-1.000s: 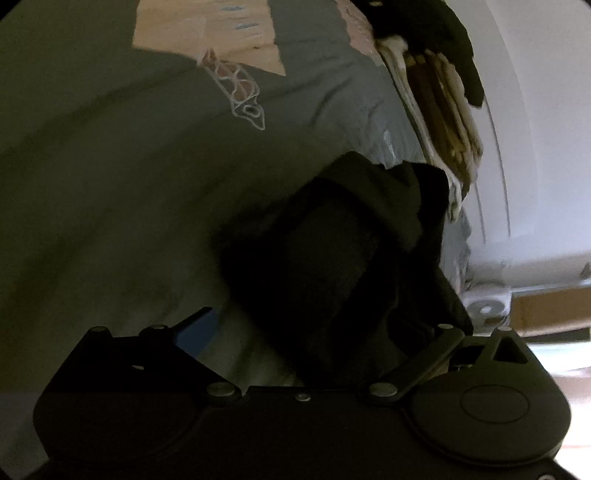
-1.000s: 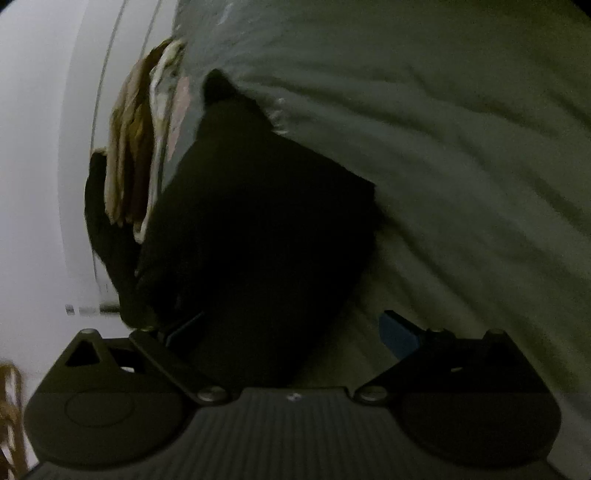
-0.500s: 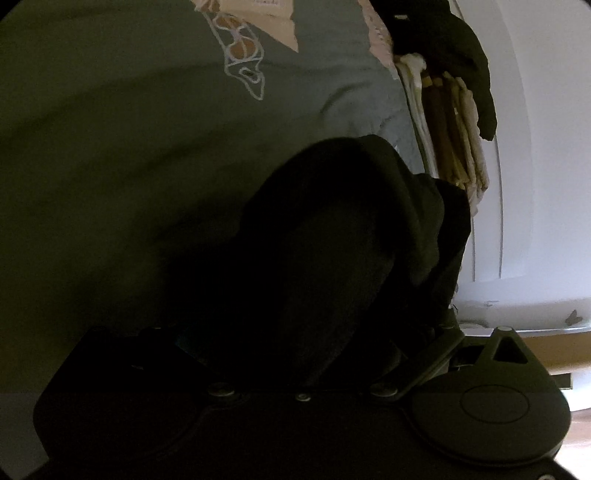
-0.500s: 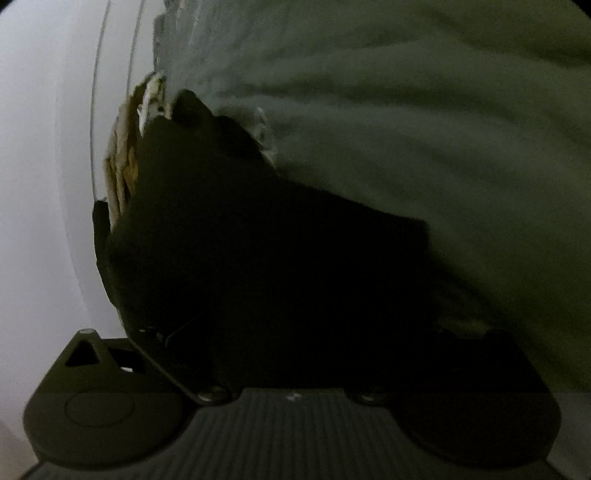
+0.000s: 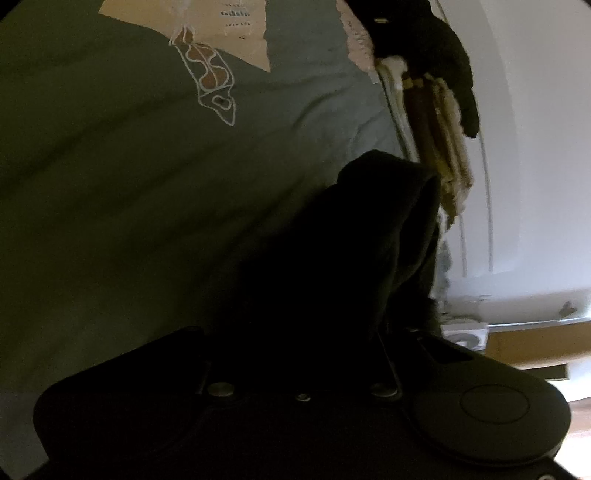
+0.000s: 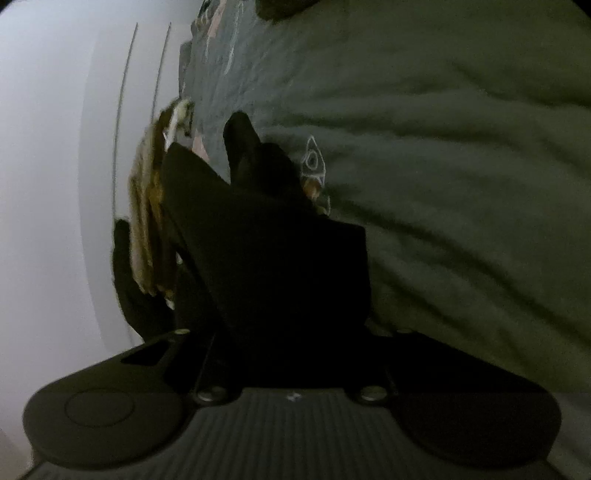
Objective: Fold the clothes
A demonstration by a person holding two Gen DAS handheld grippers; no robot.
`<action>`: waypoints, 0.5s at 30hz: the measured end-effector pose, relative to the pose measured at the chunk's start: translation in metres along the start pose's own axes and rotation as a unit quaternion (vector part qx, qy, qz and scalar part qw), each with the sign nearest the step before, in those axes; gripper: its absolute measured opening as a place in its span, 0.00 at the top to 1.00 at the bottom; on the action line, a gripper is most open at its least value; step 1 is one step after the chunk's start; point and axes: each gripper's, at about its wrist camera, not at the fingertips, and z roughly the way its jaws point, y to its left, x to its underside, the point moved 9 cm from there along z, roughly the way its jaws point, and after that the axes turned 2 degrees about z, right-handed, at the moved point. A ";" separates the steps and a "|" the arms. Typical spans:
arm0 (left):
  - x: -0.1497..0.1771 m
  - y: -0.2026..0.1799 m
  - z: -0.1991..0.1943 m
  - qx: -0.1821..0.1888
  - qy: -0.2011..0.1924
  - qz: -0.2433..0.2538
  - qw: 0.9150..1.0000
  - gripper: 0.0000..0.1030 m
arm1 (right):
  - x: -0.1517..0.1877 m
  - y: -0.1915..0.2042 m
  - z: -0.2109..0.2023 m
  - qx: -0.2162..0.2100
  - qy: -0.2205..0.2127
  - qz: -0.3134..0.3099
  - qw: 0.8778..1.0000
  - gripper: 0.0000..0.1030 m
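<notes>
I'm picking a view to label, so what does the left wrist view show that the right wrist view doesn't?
Only the left wrist view: a tan patch with print and a wooden floor strip. Only the right wrist view: the right gripper, its jaws drawn in with black cloth between them. Both: the black garment, green bedspread, fringed blanket, white wall.

Black garments I count: one (image 5: pixel 362 236) near the green bedspread's (image 5: pixel 110 184) edge
Grippers I hold: two
Bedspreads: one
Striped tan cloths (image 5: pixel 447 147) at that edge: one
</notes>
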 end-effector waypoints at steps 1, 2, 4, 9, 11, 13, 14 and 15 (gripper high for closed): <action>0.001 0.005 0.004 -0.008 0.001 -0.008 1.000 0.55 | 0.002 -0.005 0.006 0.015 0.017 -0.002 1.000 0.63; 0.003 0.011 0.009 -0.014 0.003 -0.022 1.000 0.43 | 0.003 -0.011 0.011 0.033 0.030 -0.010 0.999 0.46; 0.006 0.015 0.016 -0.014 0.000 -0.021 1.000 0.31 | 0.007 -0.020 0.015 0.053 0.053 -0.029 0.997 0.26; 0.009 0.005 0.031 0.006 -0.003 -0.008 1.000 0.27 | 0.023 -0.019 0.025 0.028 0.077 -0.050 0.995 0.00; 0.007 0.002 0.037 0.007 -0.005 -0.010 1.000 0.27 | 0.020 -0.019 0.032 0.028 0.067 -0.033 0.997 0.00; 0.005 0.007 0.038 0.006 -0.014 -0.026 1.000 0.33 | 0.015 -0.020 0.035 0.027 0.055 -0.005 0.998 0.00; 0.004 0.009 0.039 0.005 -0.018 -0.032 0.999 0.38 | 0.013 -0.021 0.035 0.027 0.050 0.007 0.998 0.00; 0.004 0.011 0.038 0.004 -0.019 -0.027 0.999 0.51 | 0.012 -0.020 0.033 0.020 0.041 0.011 0.999 0.00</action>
